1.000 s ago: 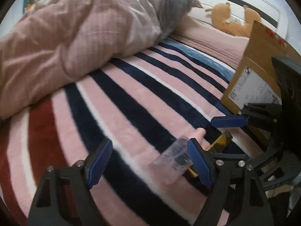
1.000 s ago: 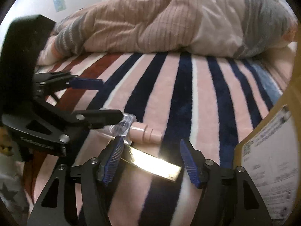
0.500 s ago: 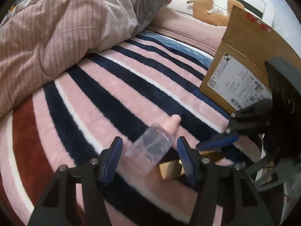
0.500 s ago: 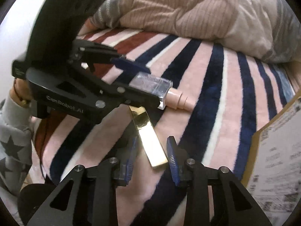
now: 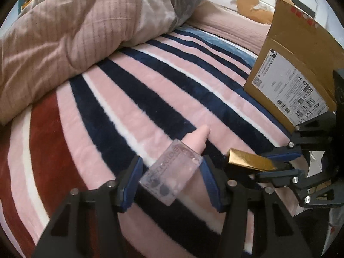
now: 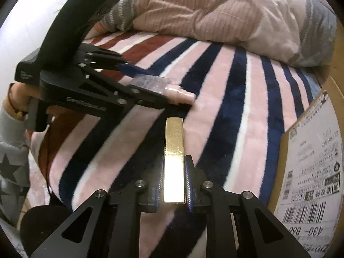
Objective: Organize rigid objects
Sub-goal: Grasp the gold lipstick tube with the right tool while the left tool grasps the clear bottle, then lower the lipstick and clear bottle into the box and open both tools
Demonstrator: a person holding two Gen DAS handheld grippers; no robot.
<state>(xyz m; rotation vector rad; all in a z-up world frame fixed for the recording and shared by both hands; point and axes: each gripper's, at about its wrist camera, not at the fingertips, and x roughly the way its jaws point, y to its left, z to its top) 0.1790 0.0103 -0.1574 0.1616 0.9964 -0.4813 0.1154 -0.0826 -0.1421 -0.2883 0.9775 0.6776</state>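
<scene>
Two small rigid things are in play on the striped blanket, both near the box. Right gripper has its jaws closed on the gold case, clamping the long flat sides at the near end, with the far half sticking out free. That case looks stiff, light and glossy, so probably slippery; a hold nearer its middle would resist twisting. Left gripper has its jaws on either side of the clear bottle, closing on its narrow edges, though firm contact is hard to confirm. I judge the bottle hard and smooth, likely light; its flat body is the place to grip, not the pink cap, which tapers.
</scene>
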